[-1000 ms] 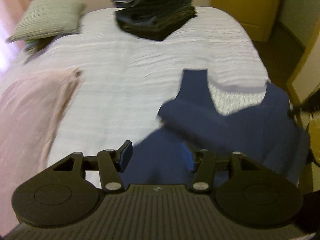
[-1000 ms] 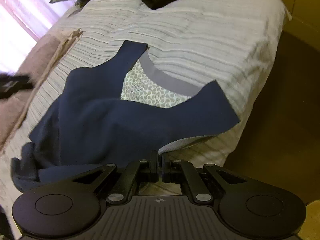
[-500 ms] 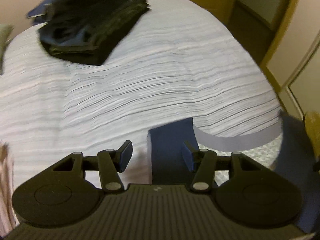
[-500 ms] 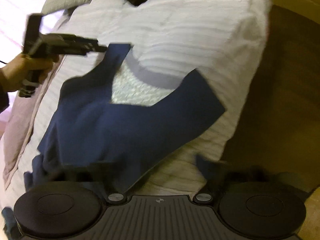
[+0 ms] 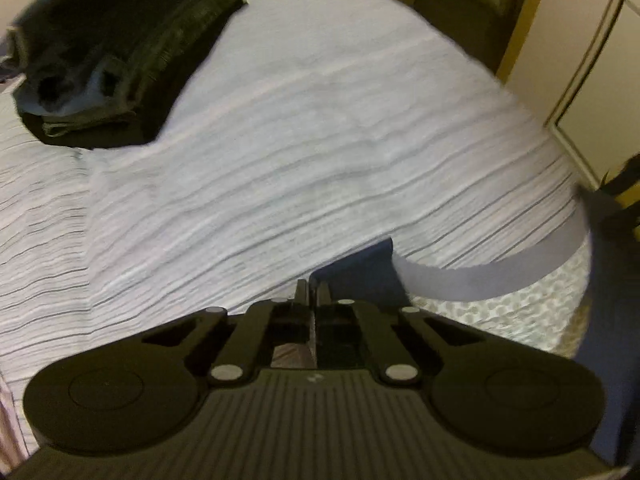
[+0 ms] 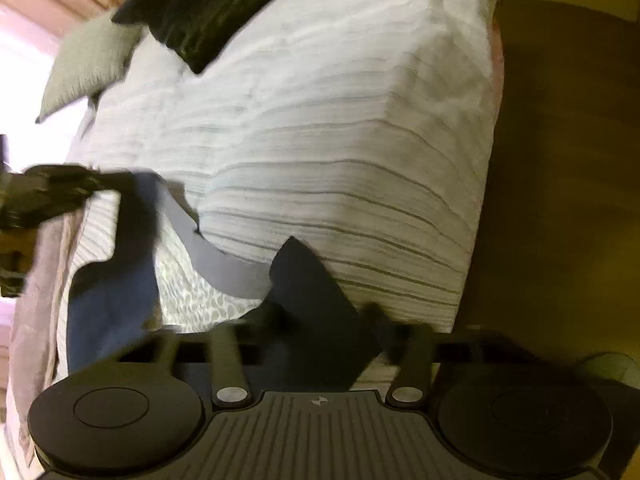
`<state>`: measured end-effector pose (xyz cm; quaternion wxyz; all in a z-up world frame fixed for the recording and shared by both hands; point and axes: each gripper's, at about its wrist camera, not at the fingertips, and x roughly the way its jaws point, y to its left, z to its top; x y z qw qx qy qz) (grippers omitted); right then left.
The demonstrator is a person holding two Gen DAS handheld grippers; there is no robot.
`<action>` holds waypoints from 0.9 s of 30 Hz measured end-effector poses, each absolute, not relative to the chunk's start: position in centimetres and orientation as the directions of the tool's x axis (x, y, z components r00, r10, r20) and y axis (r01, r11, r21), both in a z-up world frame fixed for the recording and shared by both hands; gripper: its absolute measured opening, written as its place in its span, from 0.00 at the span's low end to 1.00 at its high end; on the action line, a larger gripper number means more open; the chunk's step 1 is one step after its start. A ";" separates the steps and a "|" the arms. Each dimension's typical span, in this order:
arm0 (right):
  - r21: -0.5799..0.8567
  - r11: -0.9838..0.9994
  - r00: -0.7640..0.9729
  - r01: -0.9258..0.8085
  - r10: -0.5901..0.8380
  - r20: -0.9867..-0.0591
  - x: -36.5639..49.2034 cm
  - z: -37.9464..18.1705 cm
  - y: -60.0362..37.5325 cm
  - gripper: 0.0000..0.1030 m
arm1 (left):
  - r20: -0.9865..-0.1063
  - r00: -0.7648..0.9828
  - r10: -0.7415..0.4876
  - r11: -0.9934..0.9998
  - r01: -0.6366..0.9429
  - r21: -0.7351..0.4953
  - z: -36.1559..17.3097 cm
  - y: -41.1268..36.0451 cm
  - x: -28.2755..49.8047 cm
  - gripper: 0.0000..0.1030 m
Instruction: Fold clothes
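Note:
A navy sleeveless dress [image 6: 108,304] with a grey neckband [image 6: 224,268] and patterned lining lies on the striped white bed [image 6: 340,140]. My left gripper [image 5: 313,288] is shut on the dress's left shoulder strap [image 5: 360,268]; it shows in the right wrist view [image 6: 80,184] at the strap tip. My right gripper [image 6: 304,332] is open, its blurred fingers [image 6: 224,344] on either side of the right shoulder strap [image 6: 316,300]. The neckband also shows in the left wrist view [image 5: 500,272].
A stack of folded dark clothes [image 5: 116,48] sits at the far side of the bed, also in the right wrist view [image 6: 208,8]. A grey-green pillow [image 6: 84,68] lies at the far left. A pink cloth [image 6: 36,304] lies left. Brown floor [image 6: 560,160] lies right of the bed edge.
My left gripper went from open to shut on the left shoulder strap. My right gripper opened, released the cloth and moved up around the right shoulder strap.

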<state>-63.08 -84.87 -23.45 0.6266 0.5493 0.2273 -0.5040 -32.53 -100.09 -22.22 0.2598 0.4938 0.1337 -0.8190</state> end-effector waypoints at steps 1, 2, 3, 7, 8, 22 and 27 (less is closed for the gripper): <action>0.449 -0.108 0.380 0.887 -0.382 -0.842 -63.0 -22.8 -84.7 0.12 | -0.869 -0.388 -0.307 -0.825 0.564 0.039 -21.3 -99.9 -32.0 0.00; 0.439 -0.104 0.371 0.893 -0.382 -0.846 -62.9 -22.2 -84.6 0.09 | -0.859 -0.399 -0.322 -0.819 0.572 0.041 -20.4 -99.6 -31.4 0.00; 0.422 -0.077 0.361 0.903 -0.393 -0.846 -62.5 -21.0 -84.3 0.06 | -0.845 -0.412 -0.341 -0.810 0.584 0.042 -19.3 -99.3 -30.7 0.00; 0.357 0.097 0.357 0.929 -0.485 -0.798 -59.6 -14.3 -82.3 0.02 | -0.779 -0.447 -0.438 -0.753 0.656 0.047 -14.5 -97.4 -27.1 0.00; 0.353 0.140 0.373 0.925 -0.509 -0.776 -58.7 -12.6 -81.8 0.02 | -0.764 -0.448 -0.464 -0.738 0.672 0.055 -13.4 -96.7 -26.3 0.00; 0.358 0.727 0.805 0.586 -0.474 -0.357 -43.1 9.9 -66.8 0.02 | -0.422 -0.256 -0.870 -0.396 0.871 0.289 8.4 -79.4 -12.2 0.00; 0.288 0.915 0.955 0.284 -0.242 -0.174 -37.4 16.8 -58.3 0.02 | -0.286 -0.138 -0.948 -0.232 0.916 0.328 16.0 -69.4 -6.3 0.00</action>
